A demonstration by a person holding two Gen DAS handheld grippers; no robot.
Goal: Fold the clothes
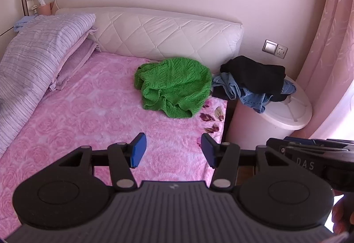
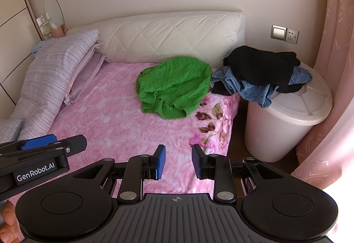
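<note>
The left tool point(image 1: 172, 150) tilts downward, its two blue pads point(image 1: 139, 150) spread wide with nothing between them. The right tool point(image 2: 178, 162) tilts downward likewise, its pads point(image 2: 161, 161) parted by a narrower gap, also gripping nothing. The two tools sit side by side, near each other. A fingertip point(image 2: 8, 216) shows at the near left edge of the right wrist view.

both wrist views look steeply down over the bed point(image 1: 93, 105) from its foot, side by side, sharing the green knit point(image 2: 174, 85), headboard point(image 1: 154, 32) and bin point(image 2: 287, 114).
</note>
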